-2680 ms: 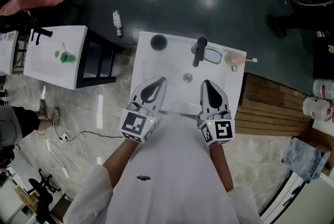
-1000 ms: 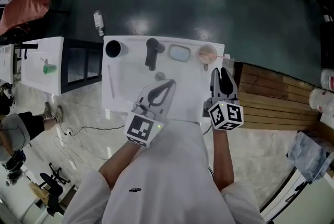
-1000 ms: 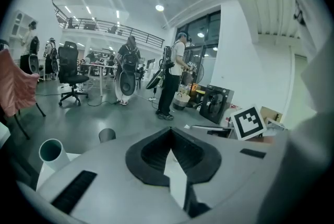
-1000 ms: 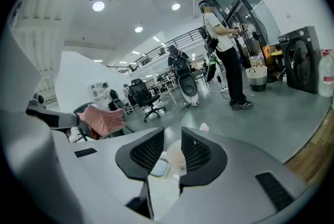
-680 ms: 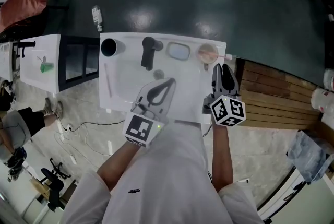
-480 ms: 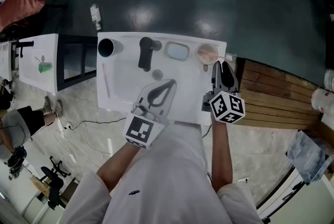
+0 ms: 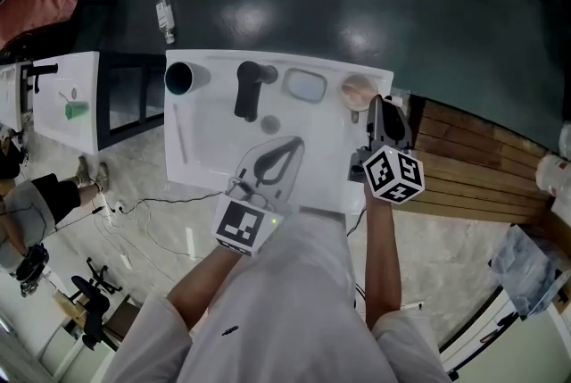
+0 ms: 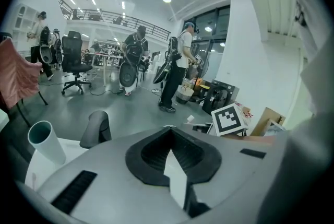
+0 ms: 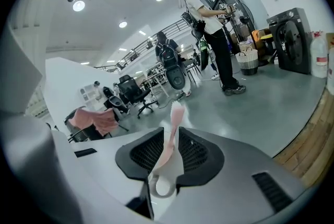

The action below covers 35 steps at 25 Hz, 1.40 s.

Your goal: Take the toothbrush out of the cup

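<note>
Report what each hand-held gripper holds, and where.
The right hand-held gripper pinches the pink toothbrush by its handle; the left hand-held gripper is shut on nothing.

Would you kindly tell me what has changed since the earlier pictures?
The right gripper swung from the counter's front edge out to the right, up beside the cup, and its fingers took hold of the pink toothbrush. Whether the toothbrush has left the cup cannot be told. The left gripper stayed shut and empty over the counter's front, and the cup kept its place.
</note>
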Each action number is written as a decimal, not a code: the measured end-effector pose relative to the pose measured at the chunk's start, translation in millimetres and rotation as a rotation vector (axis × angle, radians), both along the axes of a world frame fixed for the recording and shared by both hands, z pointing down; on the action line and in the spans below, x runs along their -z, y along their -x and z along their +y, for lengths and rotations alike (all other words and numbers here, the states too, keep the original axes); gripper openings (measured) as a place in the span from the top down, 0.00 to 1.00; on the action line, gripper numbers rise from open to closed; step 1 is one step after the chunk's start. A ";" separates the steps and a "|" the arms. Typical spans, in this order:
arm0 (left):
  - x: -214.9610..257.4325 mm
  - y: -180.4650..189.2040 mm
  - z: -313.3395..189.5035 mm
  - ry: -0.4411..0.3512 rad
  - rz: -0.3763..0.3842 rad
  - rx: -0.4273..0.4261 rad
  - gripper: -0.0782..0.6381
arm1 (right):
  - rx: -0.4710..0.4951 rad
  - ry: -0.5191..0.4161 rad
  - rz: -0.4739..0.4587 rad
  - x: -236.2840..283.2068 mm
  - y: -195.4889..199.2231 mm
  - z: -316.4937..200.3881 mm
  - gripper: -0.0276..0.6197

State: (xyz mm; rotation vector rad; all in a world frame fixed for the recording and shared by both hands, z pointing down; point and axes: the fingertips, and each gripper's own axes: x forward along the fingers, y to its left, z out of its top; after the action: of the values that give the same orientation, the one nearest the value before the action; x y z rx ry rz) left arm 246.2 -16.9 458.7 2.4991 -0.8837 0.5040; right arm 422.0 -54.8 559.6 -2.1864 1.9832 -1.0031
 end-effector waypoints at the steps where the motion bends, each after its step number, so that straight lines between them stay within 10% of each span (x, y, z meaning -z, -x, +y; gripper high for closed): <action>1: -0.3 0.9 0.6 0.005 0.000 0.003 0.89 | 0.000 -0.001 0.003 0.3 0.2 -0.6 0.85; 35: 55.3 67.5 23.6 -0.116 0.090 -0.029 0.89 | -0.012 -0.231 0.214 137.3 55.0 55.1 0.94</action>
State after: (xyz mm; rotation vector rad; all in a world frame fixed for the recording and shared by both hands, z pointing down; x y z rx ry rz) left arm 178.7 6.7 403.5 2.6201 -0.8662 0.3557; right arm 367.0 0.3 422.3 -2.2534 2.0461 -0.5246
